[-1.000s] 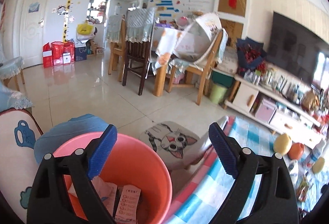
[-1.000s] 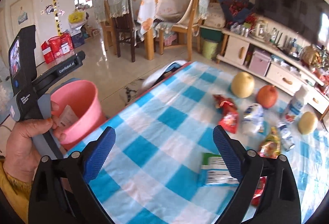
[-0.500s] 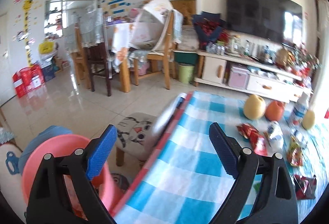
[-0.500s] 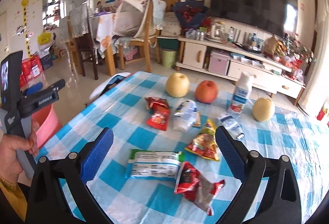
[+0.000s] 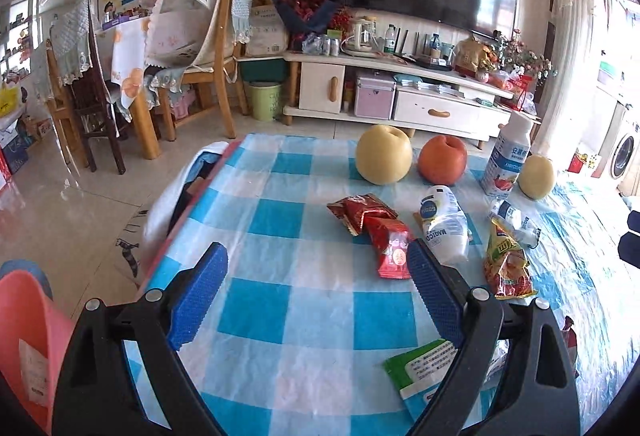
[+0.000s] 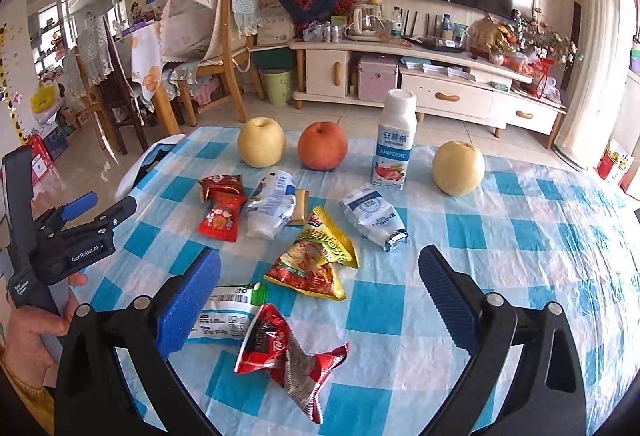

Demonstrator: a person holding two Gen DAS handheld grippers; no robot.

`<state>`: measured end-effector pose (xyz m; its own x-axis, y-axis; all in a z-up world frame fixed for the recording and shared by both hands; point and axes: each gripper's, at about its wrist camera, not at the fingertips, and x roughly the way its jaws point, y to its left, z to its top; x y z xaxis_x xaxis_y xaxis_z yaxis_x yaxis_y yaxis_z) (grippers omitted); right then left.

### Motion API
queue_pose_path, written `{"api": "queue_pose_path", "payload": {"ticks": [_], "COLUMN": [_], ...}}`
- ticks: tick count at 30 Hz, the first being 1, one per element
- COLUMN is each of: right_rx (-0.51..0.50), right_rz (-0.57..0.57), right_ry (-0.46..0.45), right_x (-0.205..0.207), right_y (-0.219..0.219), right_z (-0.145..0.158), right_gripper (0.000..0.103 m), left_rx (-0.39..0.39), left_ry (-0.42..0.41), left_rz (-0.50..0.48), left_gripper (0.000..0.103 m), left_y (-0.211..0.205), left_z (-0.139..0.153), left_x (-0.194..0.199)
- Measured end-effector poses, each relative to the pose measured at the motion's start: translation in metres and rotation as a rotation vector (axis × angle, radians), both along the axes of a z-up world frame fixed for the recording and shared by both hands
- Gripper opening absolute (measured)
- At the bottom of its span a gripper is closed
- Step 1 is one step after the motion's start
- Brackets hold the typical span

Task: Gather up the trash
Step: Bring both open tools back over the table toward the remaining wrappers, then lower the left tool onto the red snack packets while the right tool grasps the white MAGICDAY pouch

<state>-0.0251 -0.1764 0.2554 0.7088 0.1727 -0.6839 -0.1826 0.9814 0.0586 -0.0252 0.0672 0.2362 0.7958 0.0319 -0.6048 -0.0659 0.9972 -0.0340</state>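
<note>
Blue-checked table [image 6: 520, 236], crumpled snack wrappers [image 6: 316, 260], pears [image 6: 261, 147], apple [image 6: 323, 151], upright milk bottle [image 6: 394, 147]

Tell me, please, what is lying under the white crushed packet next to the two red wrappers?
A flat tan piece, perhaps a biscuit or card, sticks out from under the white crushed packet on its right side. How far it continues beneath is covered, and anything else under it cannot be seen.

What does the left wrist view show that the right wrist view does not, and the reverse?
Only the left wrist view shows the pink plastic bin beside the table. Only the right wrist view shows the crumpled red-and-silver wrapper, the left hand-held gripper and the hand holding it. Both show the red apple, upright white yogurt bottle and yellow snack bag.
</note>
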Motion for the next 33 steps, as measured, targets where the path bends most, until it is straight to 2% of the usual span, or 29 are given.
{"api": "queue_pose_path", "payload": {"ticks": [5, 8, 12, 18, 20, 22, 30, 32, 33], "right_rx": [-0.064, -0.006, 0.066, 0.146, 0.129, 0.106, 0.096, 0.106, 0.103], "right_rz": [-0.045, -0.089, -0.136, -0.11, -0.091, -0.078, -0.042, -0.02, -0.006], "right_ry": [0.005, 0.048, 0.095, 0.16, 0.145, 0.143, 0.173, 0.205, 0.218], "right_x": [0.024, 0.04, 0.062, 0.092, 0.1, 0.111, 0.144, 0.153, 0.156], "right_y": [-0.015, -0.032, -0.053, -0.058, -0.052, -0.048, -0.047, -0.046, -0.044], "right_z": [-0.014, -0.027, -0.048, -0.07, -0.072, -0.074, -0.092, -0.099, -0.103], "right_gripper": [0.098, 0.098, 0.098, 0.097, 0.094, 0.079, 0.078, 0.078, 0.078], "left_rx": [-0.024, -0.054, -0.137, -0.179, -0.196, -0.215, -0.281, -0.289, -0.293], "left_ry": [0.039, 0.073, 0.103, 0.135, 0.134, 0.147, 0.158, 0.178, 0.194], "left_rz": [-0.013, -0.011, 0.011, 0.022, 0.03, 0.047, 0.068, 0.074, 0.077], "left_gripper": [0.091, 0.091, 0.091, 0.091, 0.091, 0.091, 0.09, 0.083, 0.074], "left_y": [-0.019, -0.023, -0.022, -0.021, -0.017, -0.013, -0.001, 0.0, 0.001], "left_z": [-0.012, -0.022, -0.032, -0.042, -0.043, -0.047, -0.055, -0.059, -0.063], "left_x": [0.033, 0.056, 0.082, 0.114, 0.12, 0.129, 0.155, 0.16, 0.163]}}
